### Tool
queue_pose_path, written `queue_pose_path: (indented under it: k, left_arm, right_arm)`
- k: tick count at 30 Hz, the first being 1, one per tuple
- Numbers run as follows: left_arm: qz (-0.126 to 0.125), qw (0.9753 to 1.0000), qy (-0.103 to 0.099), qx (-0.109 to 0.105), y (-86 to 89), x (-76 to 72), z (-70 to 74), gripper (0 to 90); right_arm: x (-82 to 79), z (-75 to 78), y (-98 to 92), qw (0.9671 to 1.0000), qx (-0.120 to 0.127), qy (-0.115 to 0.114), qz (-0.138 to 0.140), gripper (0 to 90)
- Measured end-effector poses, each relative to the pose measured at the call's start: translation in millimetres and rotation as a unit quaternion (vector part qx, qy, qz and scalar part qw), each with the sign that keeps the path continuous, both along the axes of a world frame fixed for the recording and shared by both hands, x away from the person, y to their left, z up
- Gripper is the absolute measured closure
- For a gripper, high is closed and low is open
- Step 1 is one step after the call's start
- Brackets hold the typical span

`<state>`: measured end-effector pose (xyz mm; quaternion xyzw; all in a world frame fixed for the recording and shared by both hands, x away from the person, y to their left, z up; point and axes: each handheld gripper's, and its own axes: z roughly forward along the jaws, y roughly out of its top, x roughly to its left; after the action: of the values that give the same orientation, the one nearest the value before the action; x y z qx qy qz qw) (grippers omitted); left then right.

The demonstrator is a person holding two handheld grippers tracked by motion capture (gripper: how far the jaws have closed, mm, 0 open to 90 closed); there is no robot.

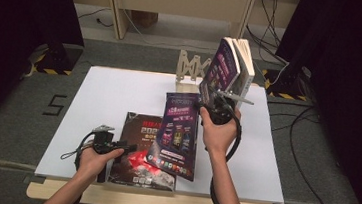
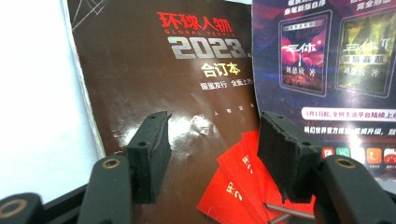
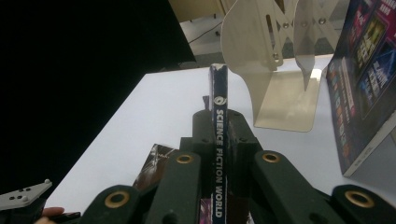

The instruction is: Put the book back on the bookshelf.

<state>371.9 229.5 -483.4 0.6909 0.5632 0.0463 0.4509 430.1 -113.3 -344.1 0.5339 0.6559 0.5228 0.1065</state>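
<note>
My right gripper (image 1: 210, 106) (image 3: 218, 119) is shut on the spine of a thin purple magazine (image 1: 178, 134) (image 3: 219, 140) lettered "SCIENCE FICTION WORLD". It holds the magazine tilted above the white table board (image 1: 114, 95). The magazine's lower part overlaps a dark "2023" magazine (image 1: 136, 150) (image 2: 154, 84) that lies flat at the front. My left gripper (image 1: 125, 148) (image 2: 212, 126) hovers open just over that dark cover, its jaws wide apart with nothing between them. A thicker purple book (image 1: 228, 66) (image 3: 362, 74) stands tilted beside a beige expanding bookend (image 1: 191, 65) (image 3: 280, 70).
The board's left half and far right side are bare white. Dark curtains flank the table. Cables (image 1: 305, 144) trail across the grey floor on the right, and a taped "5" (image 1: 54, 104) marks the floor at left. A wooden desk frame (image 1: 120, 11) stands behind.
</note>
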Motion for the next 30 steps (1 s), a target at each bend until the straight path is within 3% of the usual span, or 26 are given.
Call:
queue_pose_path:
  k: [21, 30]
  left_arm:
    - [0.002, 1.0, -0.002, -0.001, 3.3, 1.1, 1.4, 42.9]
    - [0.001, 1.0, -0.001, 0.002, 2.8, 1.2, 0.8, 42.9]
  right_arm:
    - [-3.2, 21.9, -6.9, 0.999, 0.007, -0.042, -0.017, 84.6]
    - [-4.1, 25.4, -11.9, 0.9985, 0.007, -0.049, -0.023, 84.6]
